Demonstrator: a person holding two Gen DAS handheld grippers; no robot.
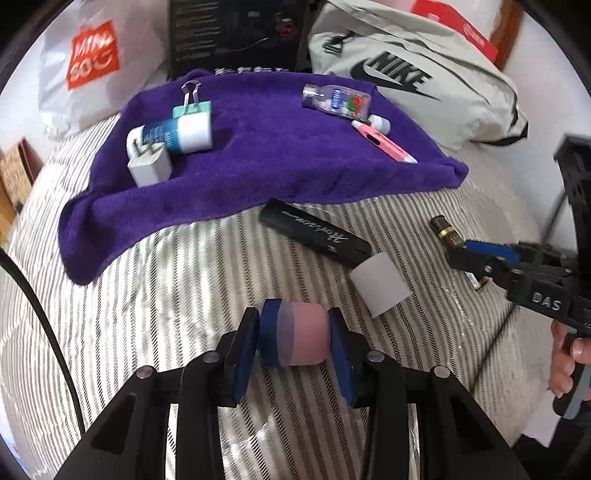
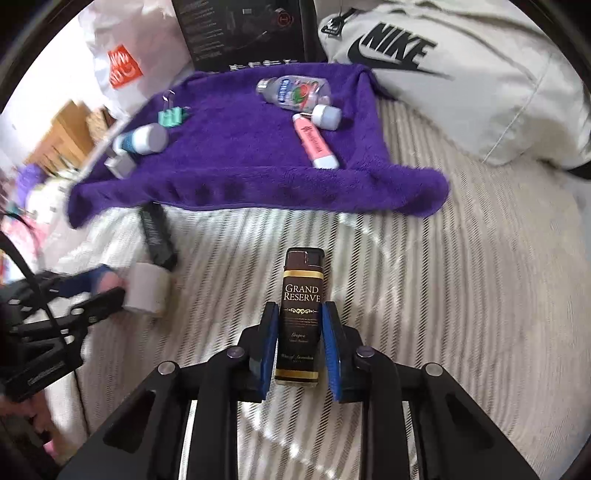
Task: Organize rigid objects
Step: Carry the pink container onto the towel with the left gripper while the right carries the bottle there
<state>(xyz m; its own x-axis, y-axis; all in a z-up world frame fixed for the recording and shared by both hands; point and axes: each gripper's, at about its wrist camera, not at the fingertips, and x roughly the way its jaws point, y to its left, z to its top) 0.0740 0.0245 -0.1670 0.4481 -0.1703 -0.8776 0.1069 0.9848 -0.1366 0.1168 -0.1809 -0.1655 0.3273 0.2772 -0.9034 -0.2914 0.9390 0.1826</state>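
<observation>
My left gripper [image 1: 294, 320] is shut on a short pink and blue cylinder [image 1: 299, 338], held just above the striped bedding. In the right wrist view, my right gripper [image 2: 300, 310] has its blue pads pressed on both sides of a brown "Grand Reserve" lighter [image 2: 301, 291], which points away from the camera. The left wrist view shows that lighter [image 1: 445, 230] at the right gripper's [image 1: 458, 254] tip. Ahead lies a purple towel [image 1: 258, 166] with a white charger plug [image 1: 149, 166], a teal and white tube [image 1: 184, 134], a binder clip [image 1: 192, 105], a clear bottle [image 1: 338, 101] and a pink pen [image 1: 384, 142].
A black case [image 1: 314, 232] and a white cylinder [image 1: 380, 286] lie on the bedding [image 1: 166, 295] between the grippers. A grey Nike bag [image 1: 413, 81], a black box [image 1: 236, 33] and a white shopping bag [image 1: 92, 62] crowd the far side. A hand [image 1: 565, 362] holds the right gripper.
</observation>
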